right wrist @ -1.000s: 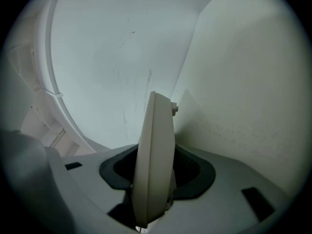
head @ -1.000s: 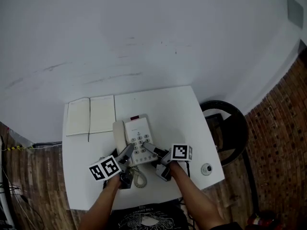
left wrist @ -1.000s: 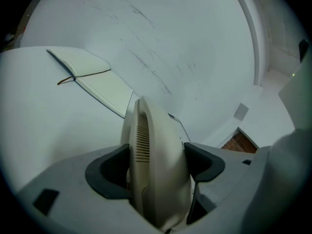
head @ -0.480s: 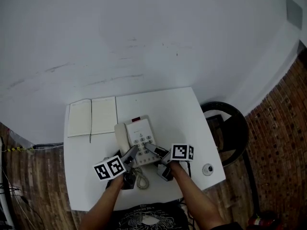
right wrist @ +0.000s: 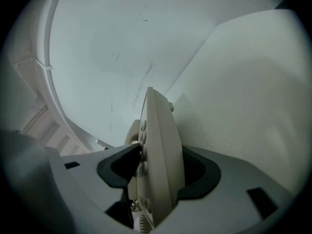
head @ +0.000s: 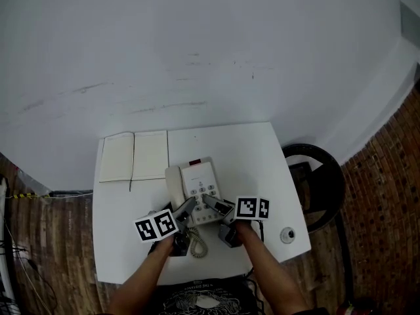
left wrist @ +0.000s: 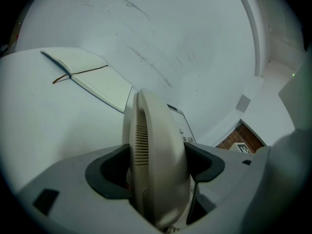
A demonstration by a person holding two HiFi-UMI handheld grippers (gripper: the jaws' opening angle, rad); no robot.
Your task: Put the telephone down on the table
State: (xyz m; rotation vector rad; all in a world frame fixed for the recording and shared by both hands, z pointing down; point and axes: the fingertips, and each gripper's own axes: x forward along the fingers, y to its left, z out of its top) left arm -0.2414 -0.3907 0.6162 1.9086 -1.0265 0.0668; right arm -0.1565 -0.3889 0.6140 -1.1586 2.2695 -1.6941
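The telephone (head: 197,190) is located at the middle of the white table (head: 259,156), just right of the open notebook (head: 134,156). Its base appears to be on or very close to the tabletop, but full seating cannot be confirmed from these views. The unit is judged to be a rigid plastic shell, fairly light, with smooth faces that offer little friction. The handset (head: 173,182) lies loose in its cradle on the left side and is tied to the base only by the coiled cord (head: 195,241), so it is expected to slide off if the base is tilted. Hold is best taken at 2 places near the front edge, 1 on each side. Pressure on the keys should be kept low. The left gripper (left wrist: 158,156) is closed across the handset end, with both dark pads pressed against the cream plastic. The right gripper (right wrist: 161,152) straddles the keypad side of the base. Its jaws have just been opening and stand fairly wide, with the edge of the base between them. 1 pad is seen against the key face and 1 against the underside, so the grip is read as slackened but not broken. Release is judged to be the step in hand.
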